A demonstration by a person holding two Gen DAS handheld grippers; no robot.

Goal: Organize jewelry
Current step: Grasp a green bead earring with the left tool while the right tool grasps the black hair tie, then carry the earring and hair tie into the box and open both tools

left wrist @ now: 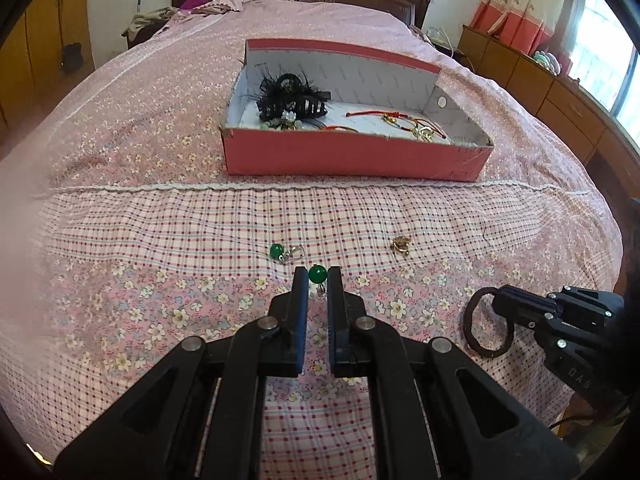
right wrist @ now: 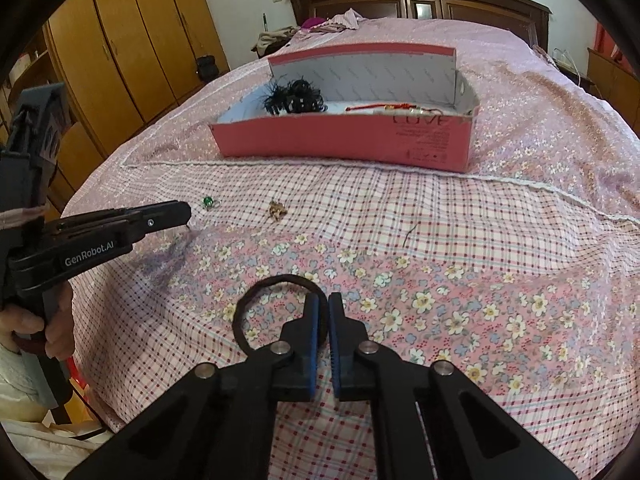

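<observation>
Left wrist view: your left gripper [left wrist: 318, 276] has its jaws narrowed onto a green bead earring [left wrist: 318, 273], the bead pinched right at the fingertips with its metal hook hanging below between them. Just beyond, on the checked band of the bedspread [left wrist: 160, 220], lies a second green earring [left wrist: 285, 253], bead to the left, silver hook pointing right. Off to the right sits a small gold trinket [left wrist: 401, 245], well apart from it. Further back, the pink box [left wrist: 352, 156] lies with its long axis running left to right, holding a black feathered hair clip [left wrist: 294, 98] at the left and red cord bracelets [left wrist: 384, 118] to the right. Your right gripper [left wrist: 498, 300] shows at lower right with a dark hair tie [left wrist: 486, 322] looped at its tip.

Right wrist view: your right gripper [right wrist: 323, 298] is nearly closed on the hair tie [right wrist: 256, 292], the loop bulging out to the left. Your left gripper [right wrist: 186, 213] reaches in from the left, near the loose earring [right wrist: 208, 201].
</observation>
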